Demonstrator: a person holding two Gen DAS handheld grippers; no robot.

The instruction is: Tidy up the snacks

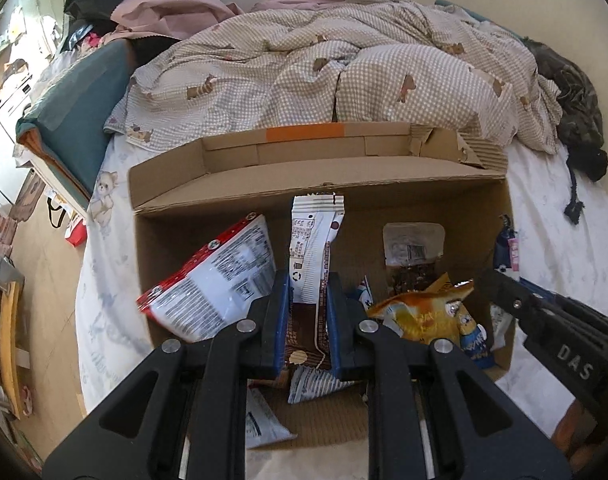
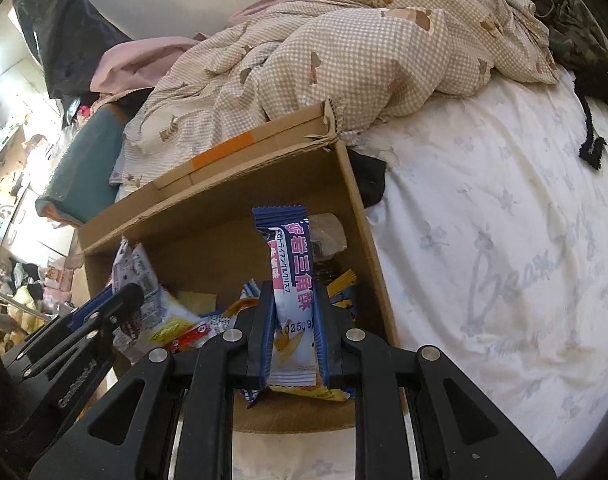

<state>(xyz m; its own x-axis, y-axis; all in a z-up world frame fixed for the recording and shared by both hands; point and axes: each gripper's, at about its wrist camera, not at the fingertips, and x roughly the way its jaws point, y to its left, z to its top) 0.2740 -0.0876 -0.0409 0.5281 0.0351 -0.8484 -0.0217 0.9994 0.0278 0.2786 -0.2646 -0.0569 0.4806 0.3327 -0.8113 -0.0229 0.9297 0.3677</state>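
A messy bed [image 2: 484, 220] holds a cardboard box [image 1: 239, 192] in the middle of both views. The left tool [image 1: 306, 320] squeezes a brown and white snack bar [image 1: 310, 264] over it. The right tool [image 2: 293, 332] squeezes a blue snack pack [image 2: 289, 264]. Several snacks already lie inside the box; these two are not dropped yet.

An open cardboard box [image 1: 239, 196] stands on the bed, with snacks inside. A brown-white bar [image 1: 310, 280] and a blue bar [image 2: 291, 280] stand upright above it. A red-white bag [image 1: 211, 276] leans left; an orange bag [image 1: 424, 312] lies right.
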